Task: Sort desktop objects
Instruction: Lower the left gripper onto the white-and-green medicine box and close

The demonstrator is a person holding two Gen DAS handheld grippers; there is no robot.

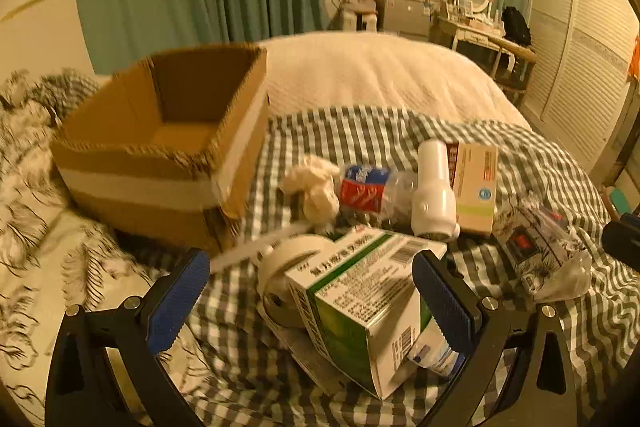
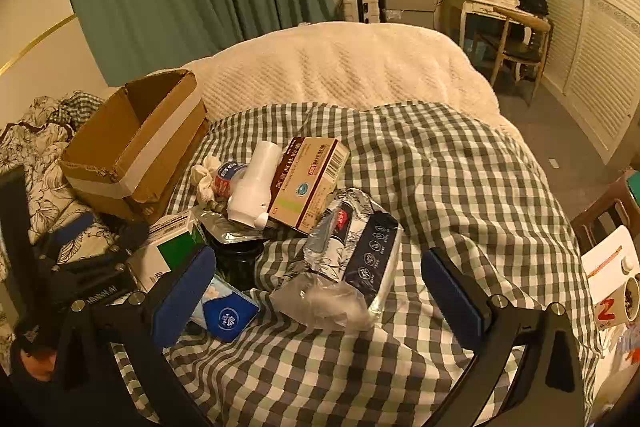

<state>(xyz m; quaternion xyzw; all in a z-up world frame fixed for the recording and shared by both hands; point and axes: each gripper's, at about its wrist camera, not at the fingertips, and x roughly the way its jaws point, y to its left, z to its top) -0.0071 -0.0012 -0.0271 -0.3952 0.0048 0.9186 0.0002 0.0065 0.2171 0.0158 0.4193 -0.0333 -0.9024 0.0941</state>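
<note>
Apparently the sorting is at its picking stage: both claws hang released over a heap of clutter on the bed's checked blanket (image 2: 440, 163), nothing gripped in either. Nearest, the left claw (image 1: 312, 301) is spread wide with the green-and-white box (image 1: 360, 307) lying between its pads — not pressed by them, as far as the view shows — and a white tape roll (image 1: 280, 267) tucked against the box's far side. The right claw (image 2: 316, 297) is likewise released, above a crinkled clear wrapper and a dark-labelled pack (image 2: 372, 259); a blue sachet (image 2: 228, 315) lies just beside its left pad. Farther on sit the white bottle (image 2: 256, 183) on its side, the cream medicine box (image 2: 308, 179) touching it, a squashed red-and-blue bottle (image 1: 364, 187) and a wad of white tissue (image 1: 316, 187). Beyond them, to the left, stands the open cardboard box (image 1: 160, 155) — presumably where things go. The next move, I judge, calls for closing the left claw squarely on the green box and lifting it clear of the tape. The carton's floor is mostly hidden, print is unreadable, and the left view is smeared at its edges
</note>
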